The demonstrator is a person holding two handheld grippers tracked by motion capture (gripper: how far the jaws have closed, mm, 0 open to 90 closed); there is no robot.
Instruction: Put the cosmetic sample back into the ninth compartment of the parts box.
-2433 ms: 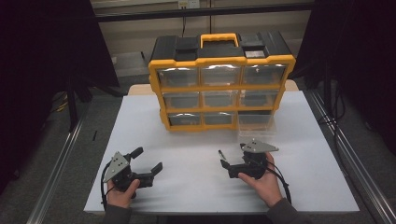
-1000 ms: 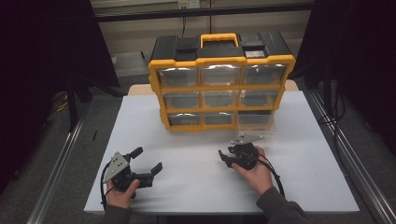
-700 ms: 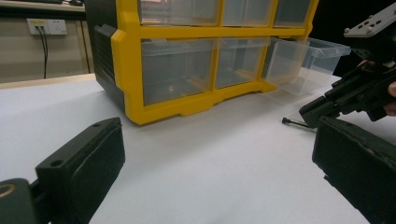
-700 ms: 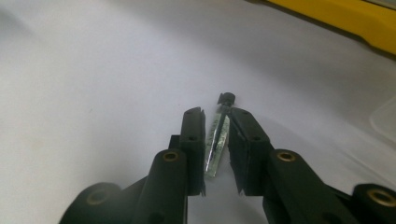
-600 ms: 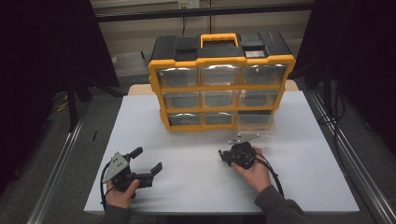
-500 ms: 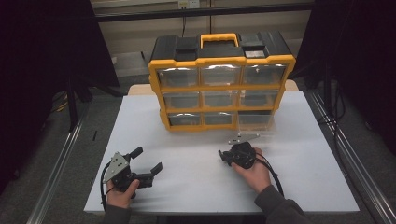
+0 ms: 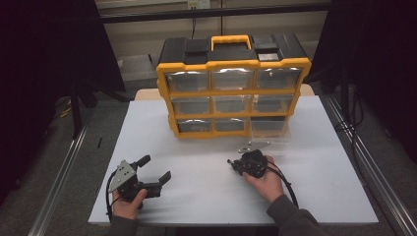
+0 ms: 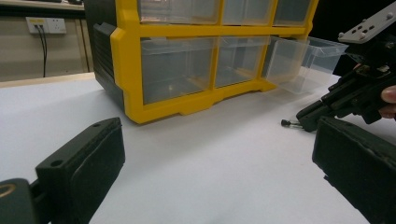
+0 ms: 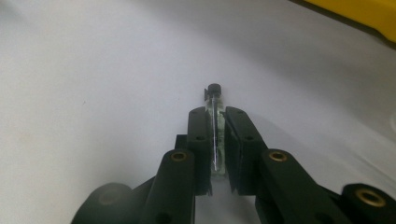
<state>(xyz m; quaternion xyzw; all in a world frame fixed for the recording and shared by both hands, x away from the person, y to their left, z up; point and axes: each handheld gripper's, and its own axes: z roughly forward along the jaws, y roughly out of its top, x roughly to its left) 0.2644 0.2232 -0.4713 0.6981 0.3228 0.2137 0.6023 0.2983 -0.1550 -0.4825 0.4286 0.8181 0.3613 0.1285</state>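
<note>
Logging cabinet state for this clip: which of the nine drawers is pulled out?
The bottom-right drawer: it juts forward from the cabinet over the table, while the other eight sit flush. It lies nearest the right gripper.

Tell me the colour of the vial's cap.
Black; the vial shows best in the right gripper view.
</note>
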